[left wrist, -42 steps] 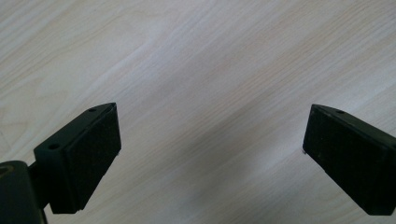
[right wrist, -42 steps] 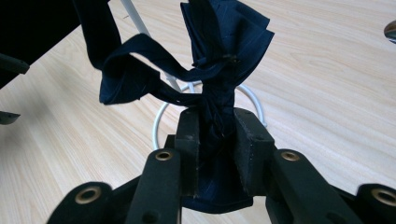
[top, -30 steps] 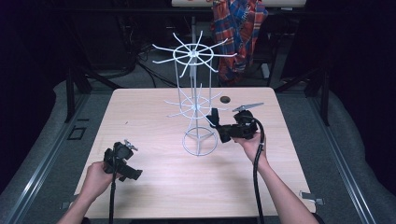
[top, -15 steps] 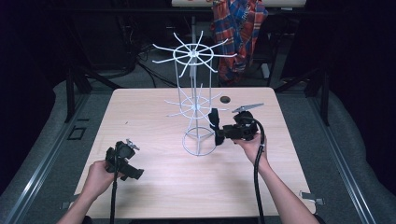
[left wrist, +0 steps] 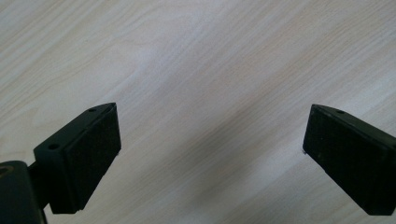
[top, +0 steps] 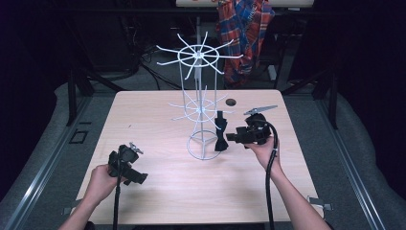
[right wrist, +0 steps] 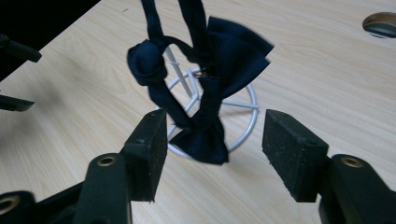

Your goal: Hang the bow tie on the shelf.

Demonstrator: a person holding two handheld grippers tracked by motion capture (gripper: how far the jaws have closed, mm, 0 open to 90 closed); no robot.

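A white wire rack with two tiers of hooks stands mid-table. A dark navy bow tie hangs by its strap from a lower hook, dangling beside the rack's base ring. My right gripper is open just right of the tie. In the right gripper view the bow tie hangs a little beyond the spread jaws, and nothing is gripped. My left gripper rests low at the front left of the table, far from the rack. It is open over bare wood.
The light wooden table has a round hole behind the rack. A plaid shirt hangs on a stand beyond the far edge. Dark floor and rails surround the table.
The right gripper has slid down along the bow tie toward the rack's base and now stands apart from it. The left hand has barely moved.
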